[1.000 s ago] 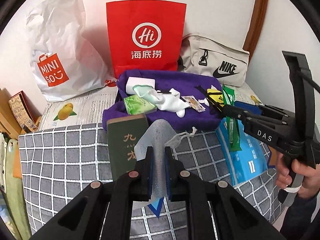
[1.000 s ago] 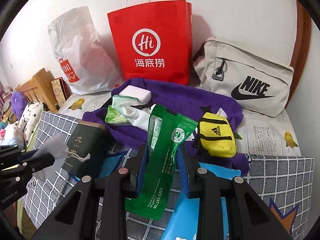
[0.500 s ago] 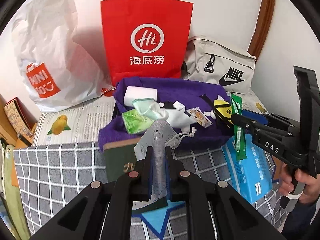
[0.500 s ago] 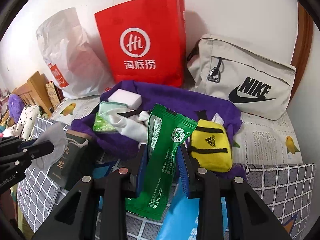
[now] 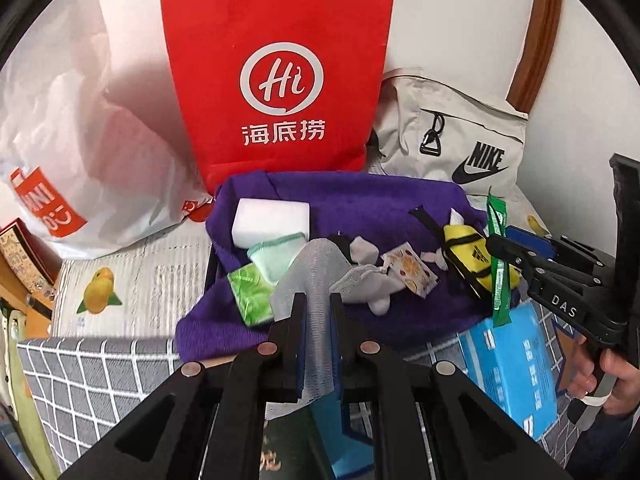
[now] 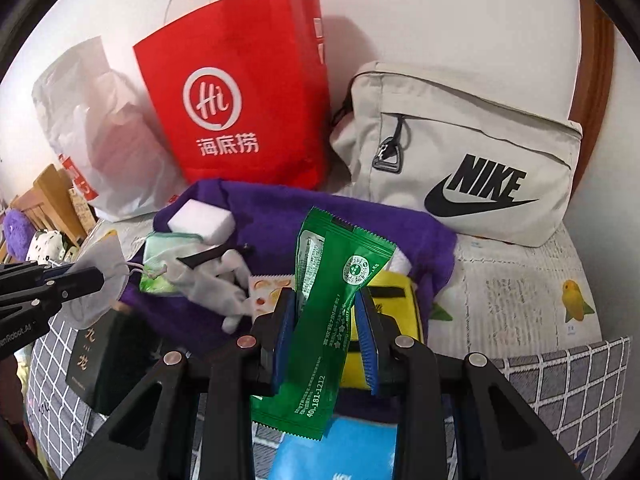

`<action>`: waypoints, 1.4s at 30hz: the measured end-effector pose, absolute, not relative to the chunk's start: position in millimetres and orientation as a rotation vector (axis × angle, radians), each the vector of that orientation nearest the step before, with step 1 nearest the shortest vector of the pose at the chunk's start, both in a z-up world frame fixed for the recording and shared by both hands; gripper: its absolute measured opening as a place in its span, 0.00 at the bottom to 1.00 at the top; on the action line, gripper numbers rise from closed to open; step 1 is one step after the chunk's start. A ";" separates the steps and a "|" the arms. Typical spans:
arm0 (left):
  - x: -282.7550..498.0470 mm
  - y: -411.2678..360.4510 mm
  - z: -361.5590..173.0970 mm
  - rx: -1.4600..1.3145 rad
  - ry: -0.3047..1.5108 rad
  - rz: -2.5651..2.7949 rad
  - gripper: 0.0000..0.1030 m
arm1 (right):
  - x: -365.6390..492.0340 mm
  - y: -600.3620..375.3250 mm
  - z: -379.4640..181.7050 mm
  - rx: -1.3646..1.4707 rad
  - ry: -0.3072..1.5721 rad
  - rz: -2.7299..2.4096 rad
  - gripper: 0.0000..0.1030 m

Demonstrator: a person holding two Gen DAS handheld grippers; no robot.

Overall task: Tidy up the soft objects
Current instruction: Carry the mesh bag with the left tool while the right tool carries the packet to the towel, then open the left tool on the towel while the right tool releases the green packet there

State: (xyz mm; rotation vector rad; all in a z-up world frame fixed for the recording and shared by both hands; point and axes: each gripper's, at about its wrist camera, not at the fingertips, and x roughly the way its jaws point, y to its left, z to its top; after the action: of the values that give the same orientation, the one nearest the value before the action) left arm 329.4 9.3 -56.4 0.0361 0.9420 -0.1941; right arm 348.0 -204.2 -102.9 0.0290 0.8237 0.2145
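Observation:
My left gripper (image 5: 318,304) is shut on a grey mesh drawstring pouch (image 5: 316,276), held just in front of the purple cloth (image 5: 360,196). My right gripper (image 6: 326,300) is shut on a green foil packet (image 6: 332,292), held above a yellow Adidas pouch (image 6: 394,300). In the left wrist view the right gripper (image 5: 496,246) is at the right with the green packet (image 5: 498,276) hanging from it. On the purple cloth lie a white sponge block (image 5: 270,216), a pale green cloth (image 5: 276,252), a green tissue pack (image 5: 250,294), a white glove (image 6: 218,280) and an orange-print sachet (image 5: 410,272).
A red Hi paper bag (image 5: 276,80), a white Miniso plastic bag (image 5: 76,152) and a beige Nike bag (image 6: 464,160) stand against the wall behind. A dark green tin (image 6: 96,356) and a blue box (image 5: 512,364) lie on the grey checked cover (image 5: 92,376).
Both grippers have moved forward toward the purple cloth and the bags, keeping hold of the mesh pouch and the green packet. The dark tin has dropped below the left gripper's view.

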 end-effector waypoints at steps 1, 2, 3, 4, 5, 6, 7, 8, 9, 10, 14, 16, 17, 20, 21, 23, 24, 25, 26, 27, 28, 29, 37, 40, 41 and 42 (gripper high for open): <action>333.6 9.5 -57.6 0.030 0.945 -0.195 0.10 | 350.9 -205.0 -103.6 0.029 0.826 0.214 0.30; 339.2 9.5 -59.4 0.022 0.951 -0.199 0.10 | 355.0 -206.2 -104.6 0.030 0.828 0.213 0.30; 342.9 9.3 -60.6 0.018 0.954 -0.202 0.10 | 357.8 -207.1 -105.4 0.030 0.830 0.212 0.30; 346.9 9.1 -61.8 0.014 0.958 -0.204 0.10 | 361.9 -207.8 -106.6 0.032 0.833 0.213 0.30; 351.4 8.6 -63.1 0.011 0.962 -0.205 0.10 | 366.3 -208.9 -107.8 0.038 0.837 0.219 0.30; 356.2 7.7 -64.5 0.008 0.967 -0.206 0.10 | 369.8 -209.7 -108.8 0.042 0.842 0.222 0.30; 360.0 6.8 -65.7 0.005 0.972 -0.206 0.10 | 374.9 -210.3 -109.8 0.045 0.847 0.223 0.30; 364.0 5.5 -66.9 0.001 0.976 -0.212 0.10 | 377.2 -210.0 -110.3 0.045 0.849 0.225 0.30; 368.0 4.1 -67.8 -0.001 0.979 -0.220 0.10 | 380.4 -209.5 -110.6 0.045 0.851 0.230 0.30; 371.6 2.9 -68.8 -0.001 0.982 -0.222 0.10 | 383.7 -208.7 -111.0 0.044 0.853 0.232 0.30; 385.4 -2.5 -69.7 0.002 0.986 -0.234 0.10 | 390.1 -206.4 -109.0 0.047 0.850 0.259 0.30; 391.7 -5.7 -69.5 0.001 0.985 -0.247 0.10 | 393.3 -203.4 -106.7 0.044 0.846 0.277 0.29; 394.1 -6.6 -69.5 0.000 0.985 -0.250 0.10 | 396.1 -200.4 -106.0 0.036 0.844 0.283 0.29; 403.3 -10.0 -71.7 -0.010 0.992 -0.261 0.10 | 404.9 -190.5 -108.8 0.010 0.860 0.303 0.29; 406.2 -11.0 -73.7 -0.013 0.998 -0.265 0.10 | 408.1 -187.2 -110.7 0.002 0.870 0.307 0.29; 411.1 -11.7 -79.2 -0.023 1.013 -0.271 0.10 | 413.3 -181.4 -116.5 -0.010 0.889 0.317 0.29; 413.4 -11.4 -82.2 -0.031 1.020 -0.273 0.10 | 414.8 -179.6 -119.7 -0.014 0.900 0.323 0.29; 415.7 -10.8 -84.7 -0.039 1.028 -0.276 0.10 | 416.4 -178.8 -123.3 -0.013 0.909 0.325 0.29; 417.9 -10.2 -87.2 -0.045 1.035 -0.275 0.10 | 418.1 -179.1 -126.6 -0.009 0.918 0.322 0.29; 419.9 -10.3 -89.3 -0.044 1.038 -0.272 0.10 | 420.0 -179.6 -129.3 -0.007 0.927 0.317 0.29; 421.7 -11.0 -91.1 -0.038 1.041 -0.272 0.10 | 422.0 -180.7 -131.5 -0.003 0.933 0.312 0.29; 423.8 -11.8 -93.0 -0.034 1.045 -0.272 0.10 | 423.6 -181.7 -133.1 -0.001 0.938 0.310 0.29; 437.6 -20.8 -117.4 -0.006 1.113 -0.254 0.10 | 432.9 -182.4 -147.7 -0.016 0.988 0.309 0.32; 438.4 -21.0 -120.5 0.000 1.119 -0.246 0.13 | 433.9 -181.1 -150.9 -0.019 0.991 0.309 0.32; 438.6 -20.5 -120.6 -0.004 1.120 -0.243 0.13 | 434.2 -180.6 -150.8 -0.018 0.991 0.312 0.33; 439.1 -19.7 -120.8 -0.007 1.122 -0.241 0.13 | 434.3 -180.5 -150.5 -0.018 0.990 0.312 0.34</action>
State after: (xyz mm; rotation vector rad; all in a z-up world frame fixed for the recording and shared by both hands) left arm 439.1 -19.7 -120.8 -0.0074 1.1223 -0.2410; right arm 434.3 -180.5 -150.5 -0.0179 0.9897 0.3125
